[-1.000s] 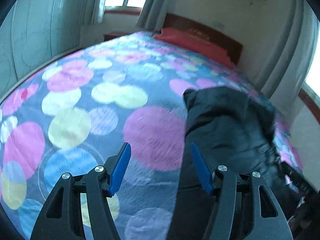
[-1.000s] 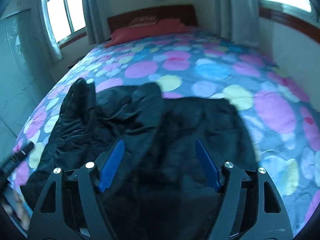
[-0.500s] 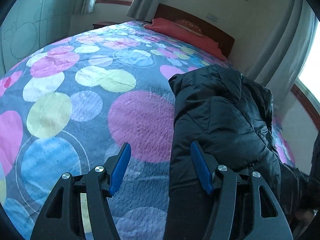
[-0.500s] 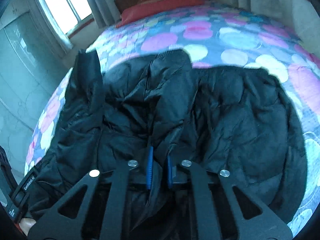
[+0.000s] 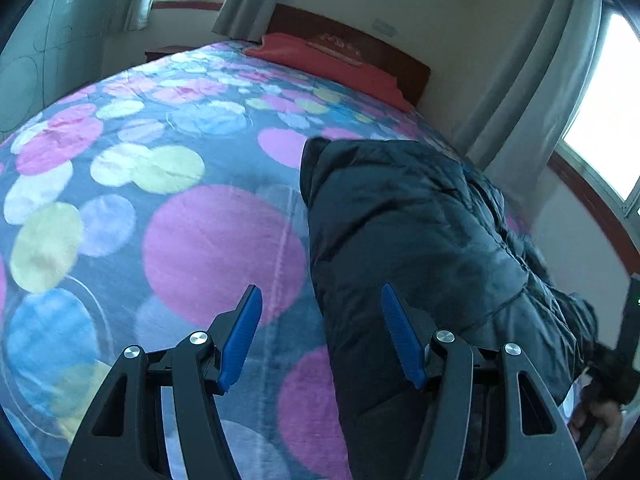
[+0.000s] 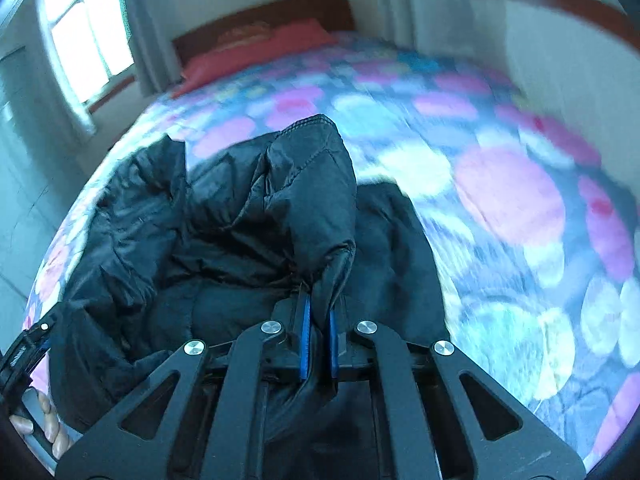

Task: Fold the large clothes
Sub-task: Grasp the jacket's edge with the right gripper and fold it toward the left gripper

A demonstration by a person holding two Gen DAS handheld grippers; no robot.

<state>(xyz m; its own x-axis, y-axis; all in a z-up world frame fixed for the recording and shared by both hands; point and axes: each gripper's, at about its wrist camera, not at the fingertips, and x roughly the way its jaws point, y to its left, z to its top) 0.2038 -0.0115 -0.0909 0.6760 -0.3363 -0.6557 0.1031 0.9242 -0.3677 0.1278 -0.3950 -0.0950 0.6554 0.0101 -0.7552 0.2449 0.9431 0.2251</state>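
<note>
The black jacket (image 6: 224,216) lies rumpled on the spotted bedspread (image 5: 168,216) at the bed's near end. The right gripper (image 6: 318,340) pinches a raised fold; the left gripper (image 5: 320,336) hovers, jaws apart, over the jacket's left edge.

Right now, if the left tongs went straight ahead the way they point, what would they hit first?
Probably the black jacket's left edge, or the dotted bedspread beside it. The open left tongs straddle that boundary, and depth is unclear.

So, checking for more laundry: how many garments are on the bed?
1: a black puffy jacket lies on the dotted bedspread; the right gripper pinches a fold. Nothing else shows, though more could lie hidden beneath.
</note>
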